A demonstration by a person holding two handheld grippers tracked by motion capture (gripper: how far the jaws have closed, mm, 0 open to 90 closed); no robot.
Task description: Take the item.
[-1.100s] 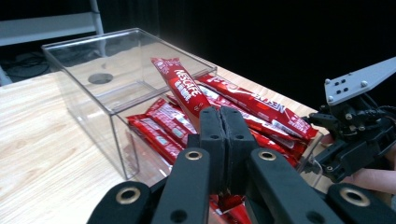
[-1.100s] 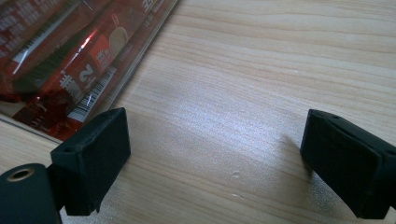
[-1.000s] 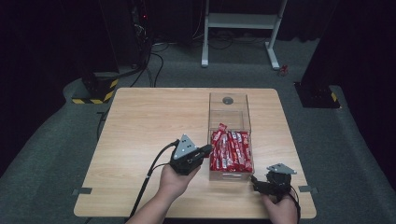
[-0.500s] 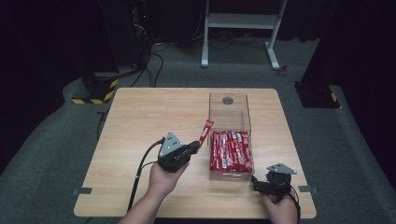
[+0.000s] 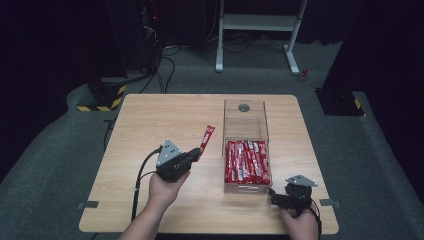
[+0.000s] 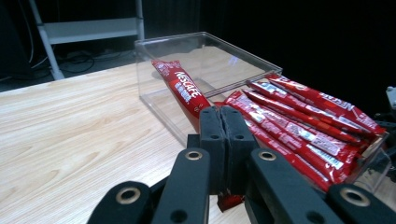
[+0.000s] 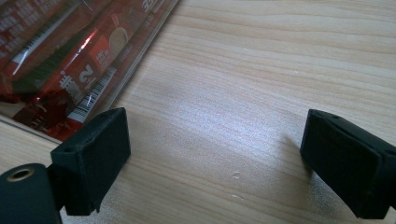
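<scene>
At the near right corner of the table (image 5: pixel 150 120), the right gripper (image 5: pixel 278 196) is held low, just beside the near end of the box (image 5: pixel 245 115). Its jaws are seen spread wide in the right gripper view, with bare wood between them and nothing gripped; the box's clear wall and the printed ends of the sachets (image 7: pixel 60 65) are seen at the upper left of that view.

Left of the box, near the middle of the table, the left gripper (image 5: pixel 198 153) is held above the wood in a hand (image 5: pixel 164 186), its cable trailing toward the near edge. Its jaws are pressed together on the lower end of one red stick (image 5: pixel 207 137); the pinch is seen plainly in the left gripper view, where a short tail of the stick (image 6: pixel 183 91) is left showing below the pads. The stick is held tilted, its free end raised and pointed away toward the far edge, clear of the table and just outside the box's left wall.

The box, of clear plastic, is set lengthwise on the right half of the table. Its near half is packed with red sachets (image 5: pixel 247 161) laid side by side. A small dark round mark (image 5: pixel 244 107) is noted at its far end.
</scene>
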